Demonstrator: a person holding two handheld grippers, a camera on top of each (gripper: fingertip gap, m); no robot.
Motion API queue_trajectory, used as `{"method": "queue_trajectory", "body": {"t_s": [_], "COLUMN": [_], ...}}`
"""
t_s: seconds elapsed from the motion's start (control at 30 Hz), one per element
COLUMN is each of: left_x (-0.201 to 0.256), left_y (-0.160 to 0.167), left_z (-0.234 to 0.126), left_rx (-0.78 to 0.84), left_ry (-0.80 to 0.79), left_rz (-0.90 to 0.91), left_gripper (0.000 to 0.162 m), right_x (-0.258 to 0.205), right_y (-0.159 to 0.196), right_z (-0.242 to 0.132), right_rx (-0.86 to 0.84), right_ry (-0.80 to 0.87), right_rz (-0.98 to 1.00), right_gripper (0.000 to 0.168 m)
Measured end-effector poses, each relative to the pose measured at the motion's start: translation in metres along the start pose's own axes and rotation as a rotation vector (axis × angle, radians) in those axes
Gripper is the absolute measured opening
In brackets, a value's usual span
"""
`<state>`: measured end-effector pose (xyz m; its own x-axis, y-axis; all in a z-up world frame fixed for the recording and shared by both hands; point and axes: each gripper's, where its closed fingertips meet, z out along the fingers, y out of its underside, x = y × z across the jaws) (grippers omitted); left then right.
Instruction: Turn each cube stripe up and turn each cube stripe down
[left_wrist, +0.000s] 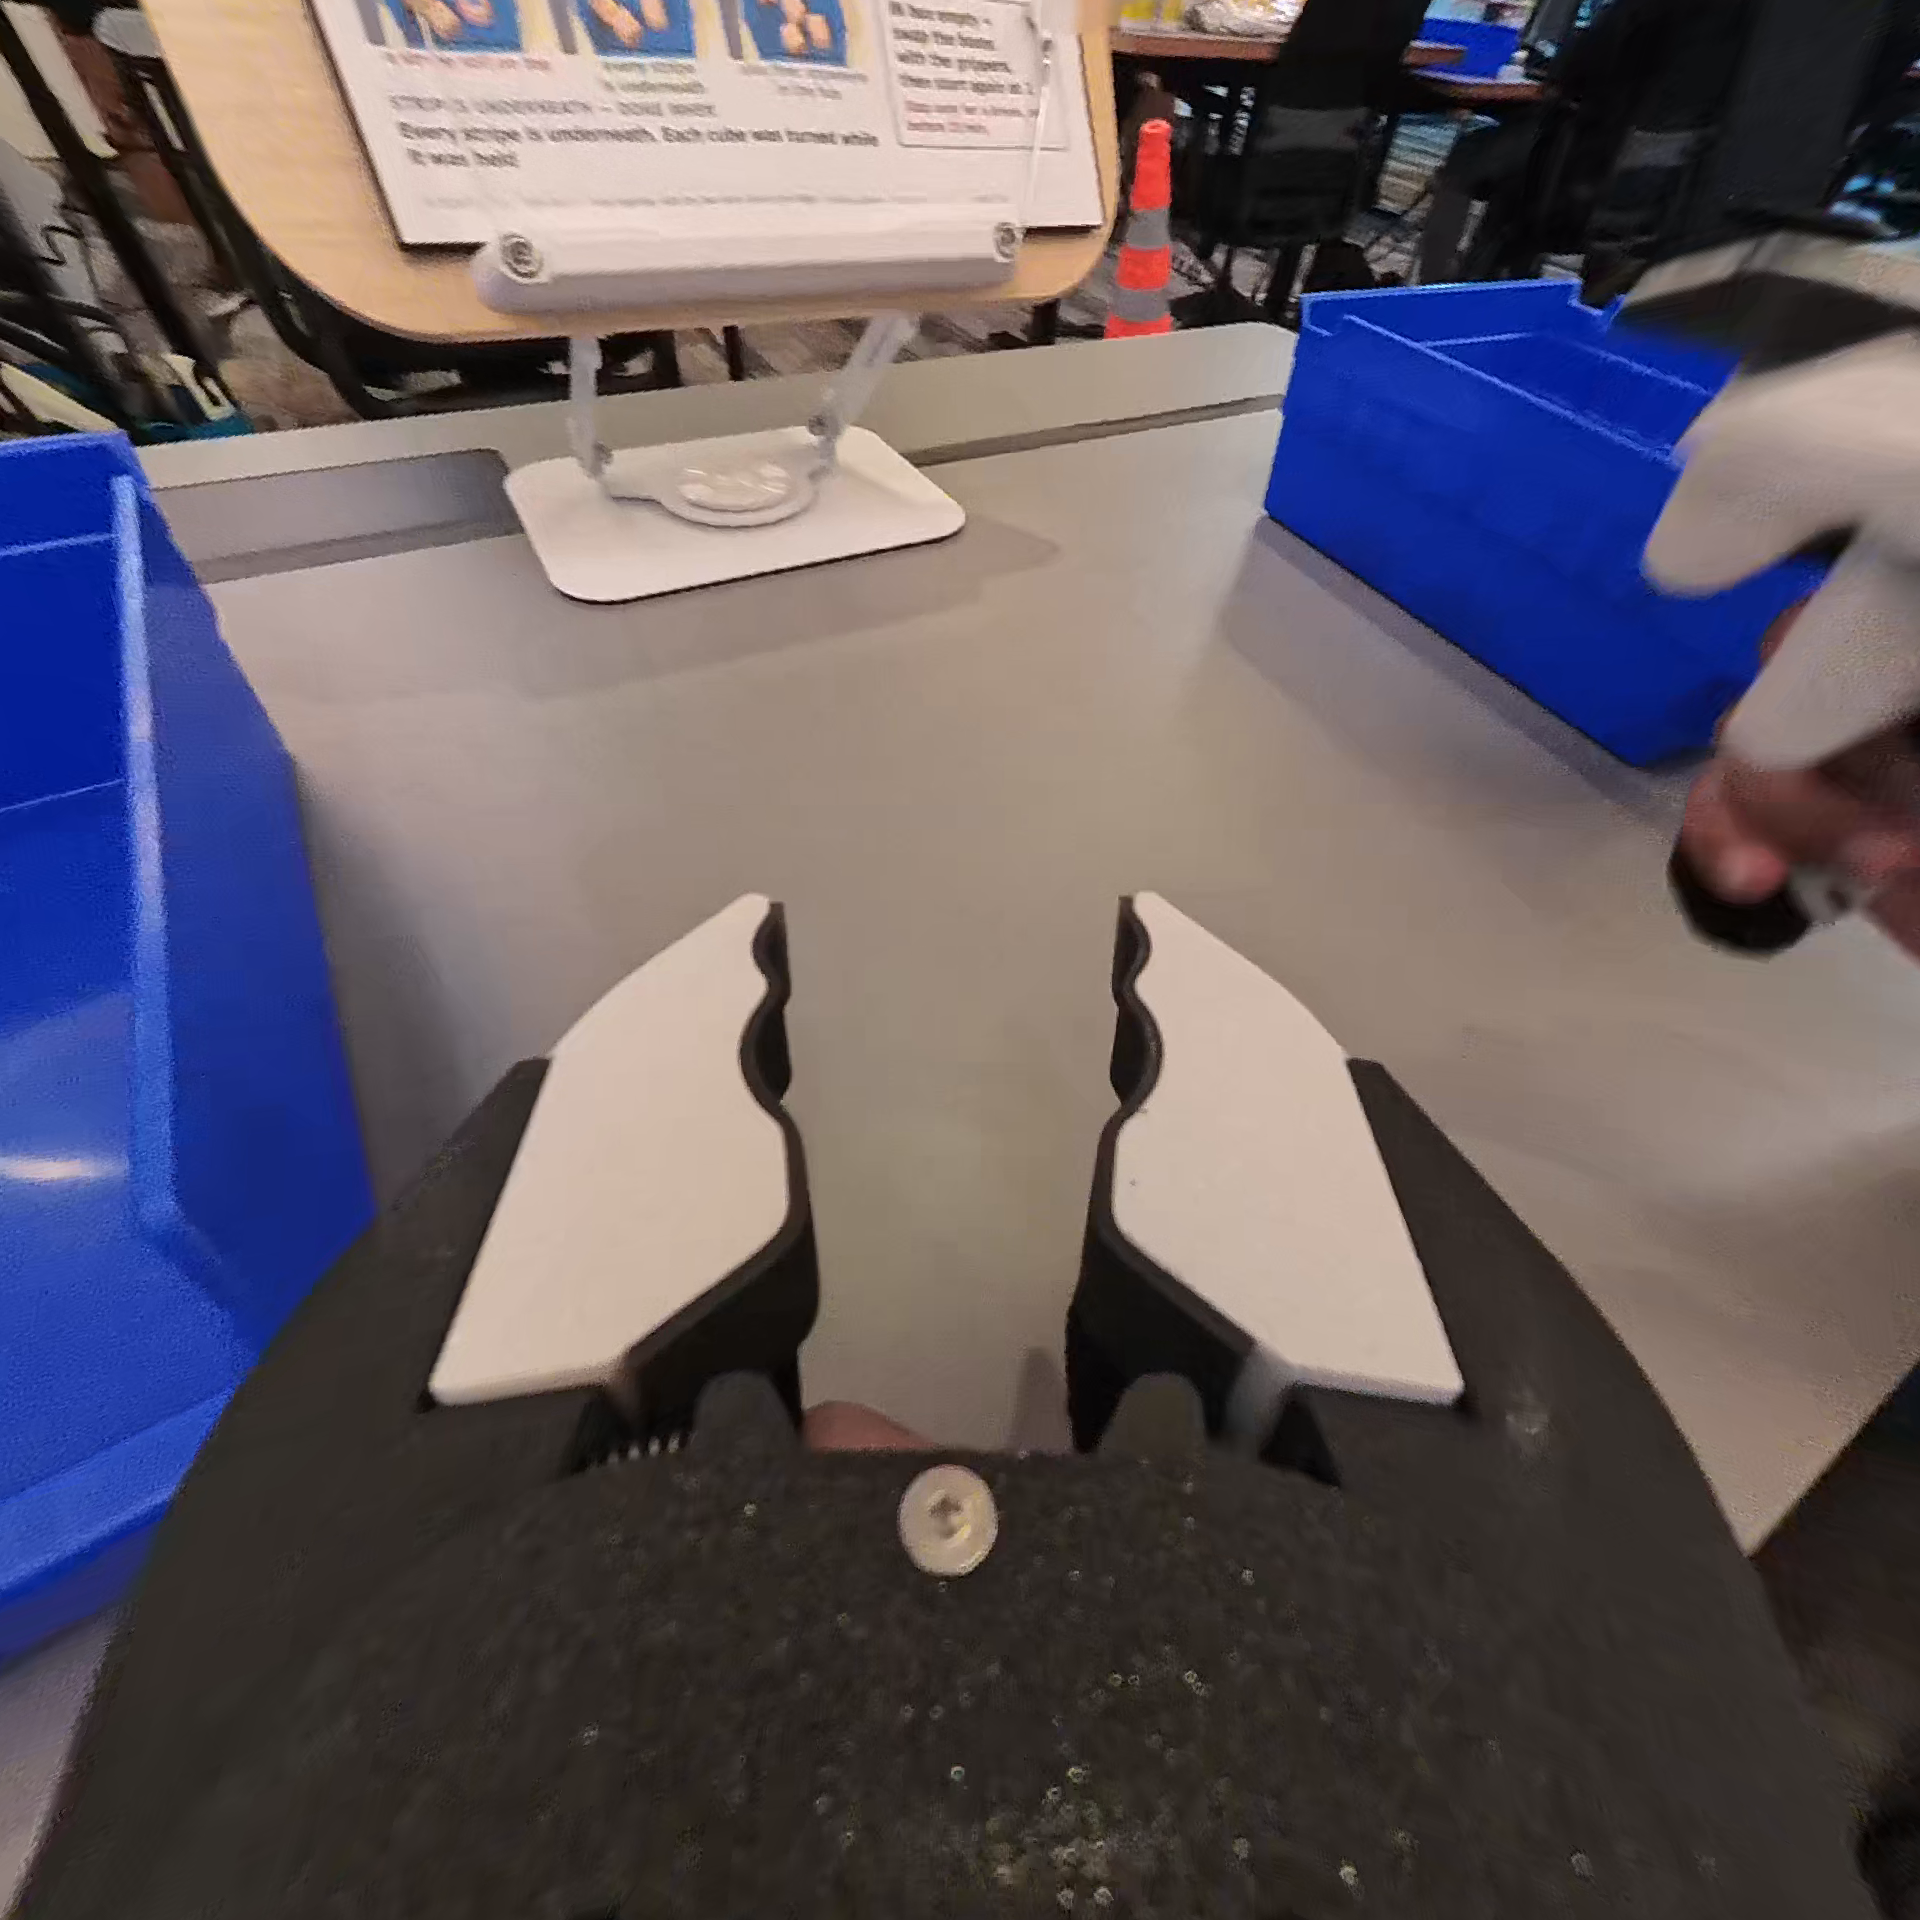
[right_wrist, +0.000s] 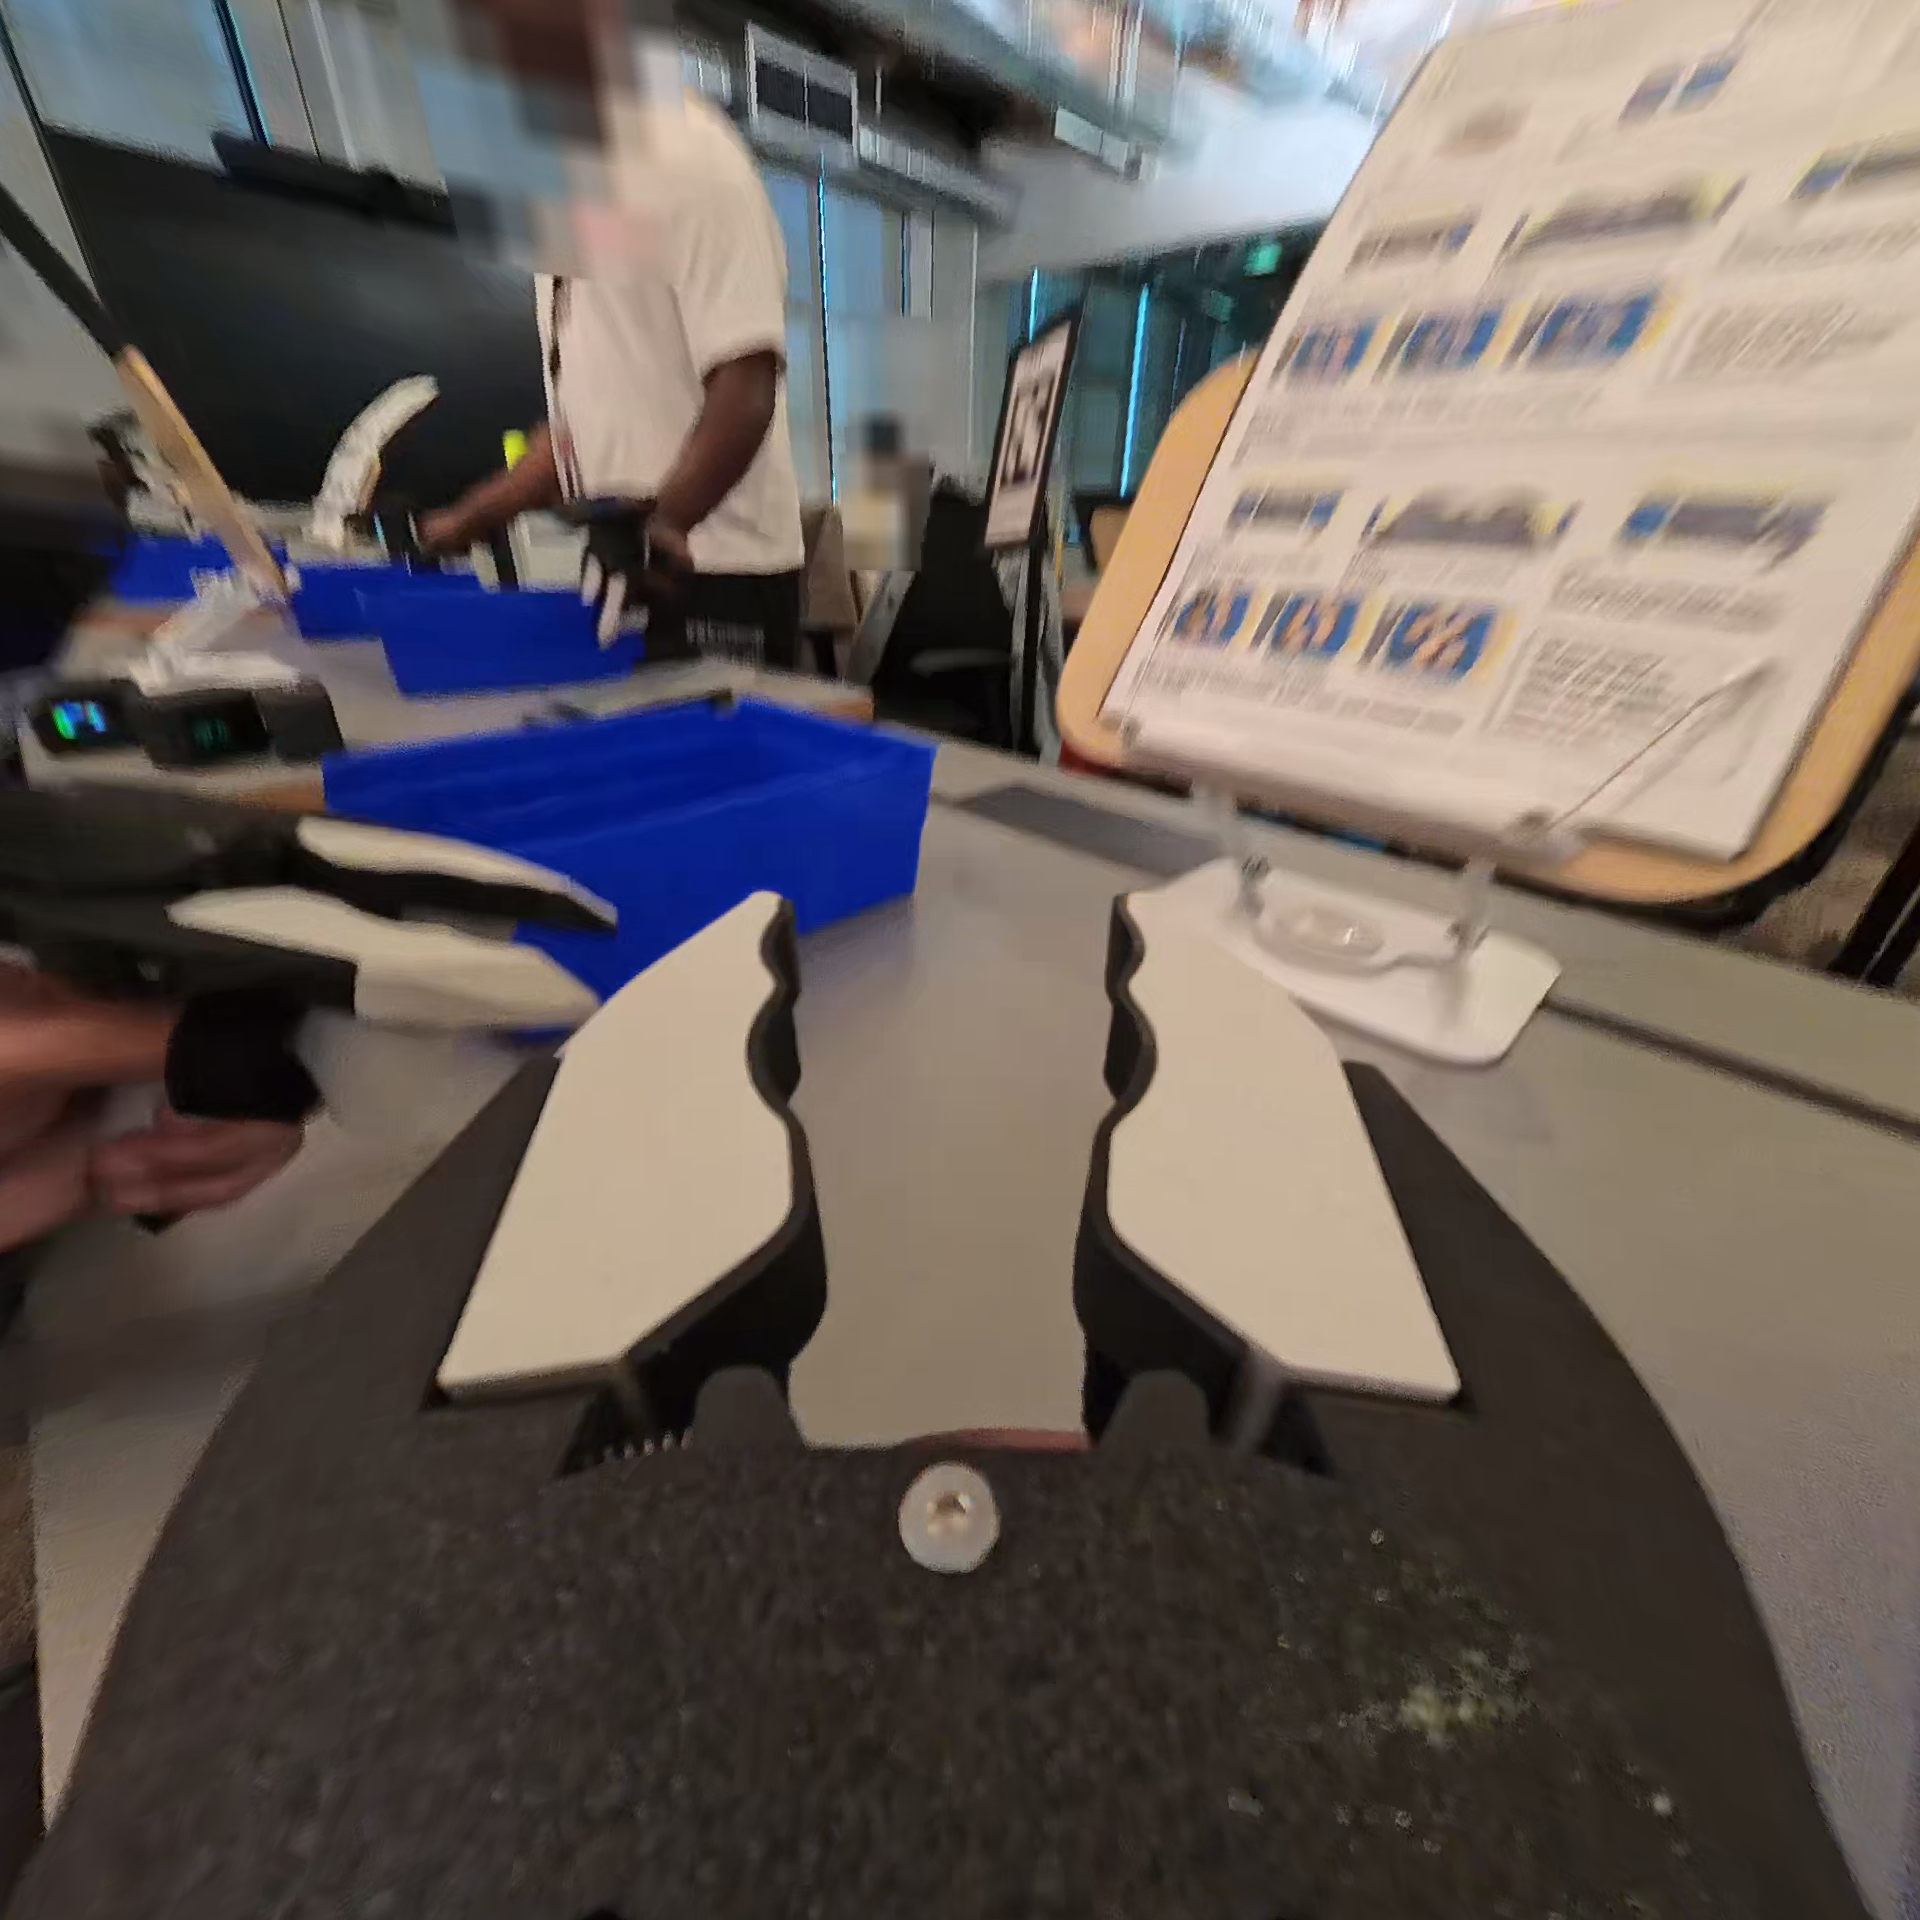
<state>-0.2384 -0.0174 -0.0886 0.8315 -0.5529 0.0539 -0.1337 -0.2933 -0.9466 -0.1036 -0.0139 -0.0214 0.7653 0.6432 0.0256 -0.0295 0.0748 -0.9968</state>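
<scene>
- The left gripper (left_wrist: 951, 925) is wide apart and holds nothing. It hangs over the grey table (left_wrist: 935, 748).
- The right gripper (right_wrist: 951, 925) is wide apart too, with nothing in it.
- No cube can be seen in either view.
- A blue bin (left_wrist: 156, 935) sits at the left, and another bin (left_wrist: 1475, 488) at the right.
- A stand (left_wrist: 727, 509) holds a paper sheet (left_wrist: 707, 114) at the back.
- A person (right_wrist: 675, 364) stands by a far table.

Two grippers: left gripper (left_wrist: 951, 914) and right gripper (right_wrist: 951, 914). Two blue bins on this table: one (left_wrist: 156, 935) at nine o'clock, another (left_wrist: 1486, 520) at two. One instruction stand (left_wrist: 727, 509) at twelve o'clock.
</scene>
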Motion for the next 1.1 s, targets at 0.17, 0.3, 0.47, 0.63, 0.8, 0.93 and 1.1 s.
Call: {"method": "queue_trajectory", "body": {"t_s": [0.17,0.3,0.47,0.63,0.8,0.93,1.1], "left_x": [0.000,0.013,0.082,0.154,0.256,0.290,0.286], "left_y": [0.010,0.019,0.001,-0.020,-0.030,-0.028,-0.016], "left_z": [0.005,0.014,0.018,0.058,0.129,0.191,0.234], "left_rx": [-0.033,-0.058,0.029,0.115,0.096,0.008,-0.176], "left_ry": [0.005,0.077,0.353,0.231,0.267,0.154,0.083], "left_rz": [0.017,0.014,-0.132,0.111,0.095,0.134,-0.019], "left_gripper": [0.063,0.067,0.065,0.049,0.056,0.055,0.045], "right_x": [-0.026,-0.023,0.034,0.162,0.235,0.253,0.273], "right_y": [0.040,0.035,-0.040,-0.038,0.029,0.053,0.082], "right_z": [0.013,0.010,-0.030,-0.161,-0.306,-0.332,-0.308], "right_rx": [-0.127,-0.144,0.084,-0.027,-0.285,-0.271,-0.384], "right_ry": [-0.071,-0.062,0.083,0.601,0.972,0.959,0.905], "right_rz": [0.060,0.069,-0.005,-0.236,-0.239,0.050,0.109], "right_gripper": [0.058,0.063,0.062,0.063,0.065,0.057,0.054]}}
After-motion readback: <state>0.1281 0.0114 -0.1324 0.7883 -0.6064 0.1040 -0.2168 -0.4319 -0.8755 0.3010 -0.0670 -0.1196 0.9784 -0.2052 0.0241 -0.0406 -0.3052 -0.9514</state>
